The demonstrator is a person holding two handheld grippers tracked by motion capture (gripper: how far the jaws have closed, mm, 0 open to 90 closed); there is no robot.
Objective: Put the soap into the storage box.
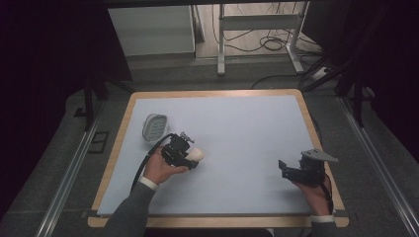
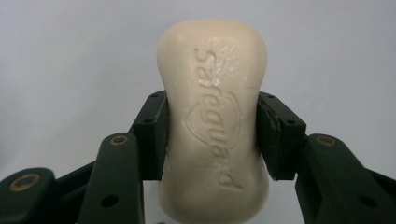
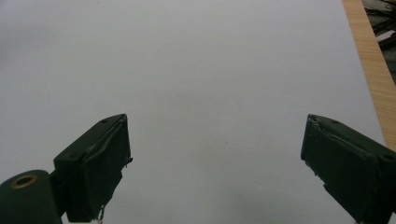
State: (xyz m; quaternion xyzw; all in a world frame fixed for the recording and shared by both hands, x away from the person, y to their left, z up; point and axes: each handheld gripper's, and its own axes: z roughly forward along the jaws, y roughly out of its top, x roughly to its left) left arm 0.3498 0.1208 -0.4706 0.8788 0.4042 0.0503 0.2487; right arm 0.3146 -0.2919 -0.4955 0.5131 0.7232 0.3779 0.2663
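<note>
**Soap clamped in left gripper, dish waiting to the far left**

My left gripper (image 2: 211, 135) is clamped on the soap bar (image 2: 212, 121), one jaw on each long side, biting at the bar's waist. Embossed face is up toward the camera, and the far end sticks out well past the jaws. In the high view the left gripper (image 1: 190, 157) sits over the left half of the table (image 1: 247, 128), soap bar (image 1: 196, 155) pointing right; I can't tell if it's lifted or touching.

Judging the step as carry-and-place into the soap dish (image 1: 155, 126), which lies just up-left of my left hand (image 1: 160, 168), near but apart. To do it well I'd keep the squeeze steady, since soap is slick and the grip narrow. I'd swing the bar over the dish, level it, lower until it rests, then release. Tilting risks it sliding out.

Right gripper (image 3: 215, 163) has its jaws wide apart, nothing between them, over bare table near the right edge (image 1: 300, 170). It's well away from the soap, so I'd leave it parked.
</note>
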